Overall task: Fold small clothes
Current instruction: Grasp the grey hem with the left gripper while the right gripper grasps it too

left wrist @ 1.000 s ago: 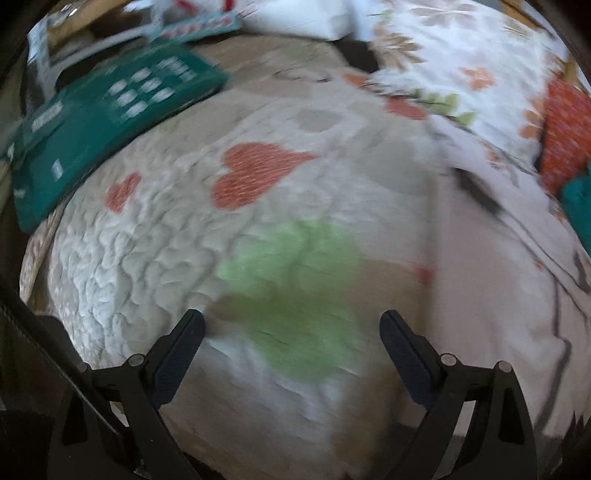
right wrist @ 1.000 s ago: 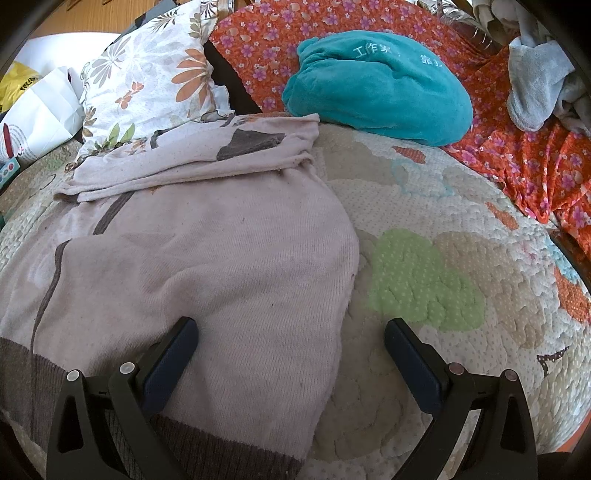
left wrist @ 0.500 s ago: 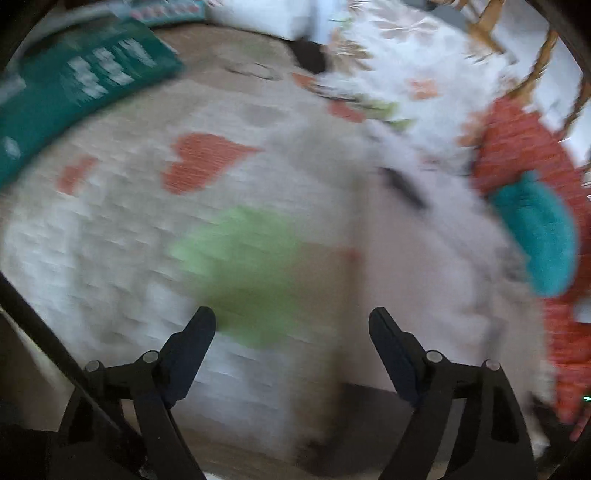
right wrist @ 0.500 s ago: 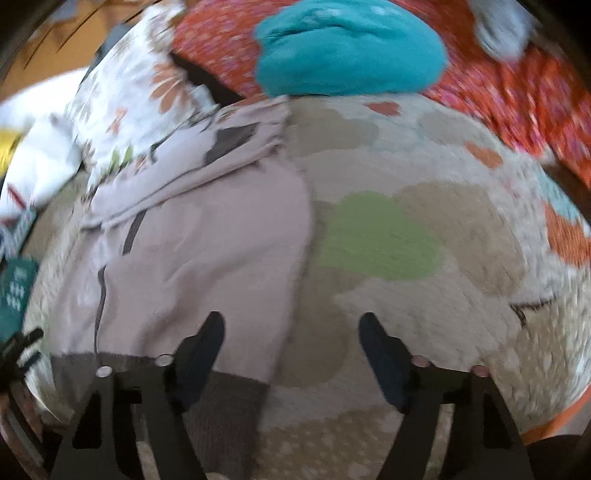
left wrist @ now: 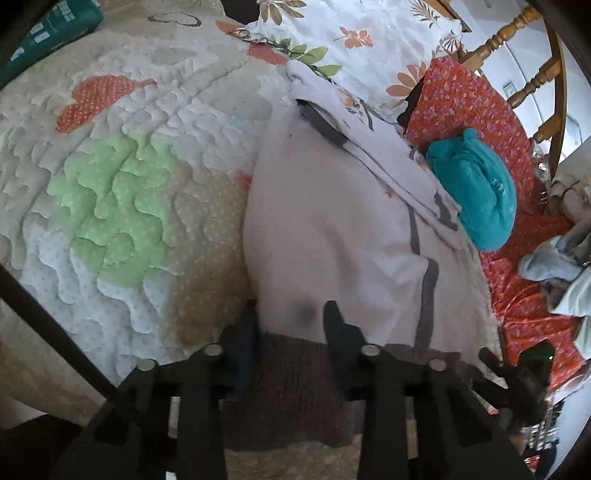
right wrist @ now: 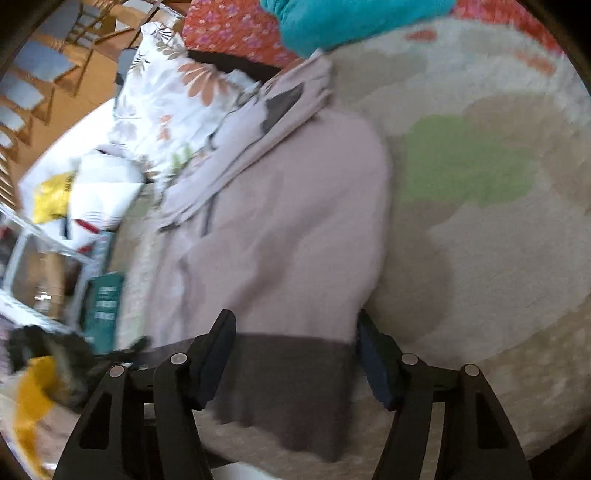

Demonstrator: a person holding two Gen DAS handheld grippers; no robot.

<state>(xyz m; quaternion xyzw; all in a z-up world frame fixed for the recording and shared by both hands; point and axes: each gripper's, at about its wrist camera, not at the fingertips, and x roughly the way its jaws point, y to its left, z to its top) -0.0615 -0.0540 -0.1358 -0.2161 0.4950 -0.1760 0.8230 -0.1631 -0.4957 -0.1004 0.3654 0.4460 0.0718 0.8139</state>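
A pale pink-grey knitted sweater (left wrist: 332, 221) lies flat on the quilted bedcover (left wrist: 110, 184), its dark brown hem (left wrist: 291, 376) nearest me and a sleeve folded across the top. My left gripper (left wrist: 291, 325) straddles the hem's left corner. Its jaws are closing with the fabric bunching between them, and a gap still shows. In the right wrist view the same sweater (right wrist: 280, 221) fills the middle. My right gripper (right wrist: 295, 336) straddles the hem (right wrist: 291, 376) at its right corner. Its jaws are wider apart and also closing, with the cloth between them.
A folded teal cloth (left wrist: 476, 192) lies on a red floral spread (left wrist: 480, 110) beyond the sweater. Behind the sweater sit a floral pillow (left wrist: 362, 40), a wooden chair (left wrist: 535, 74) and, far left, a green package (left wrist: 48, 33). Grey clothes (left wrist: 554, 258) are piled at the right.
Both grippers swung inward from the quilt onto the sweater's hem corners. Their jaws narrowed, the left far more than the right, and each now has the hem between its fingers.
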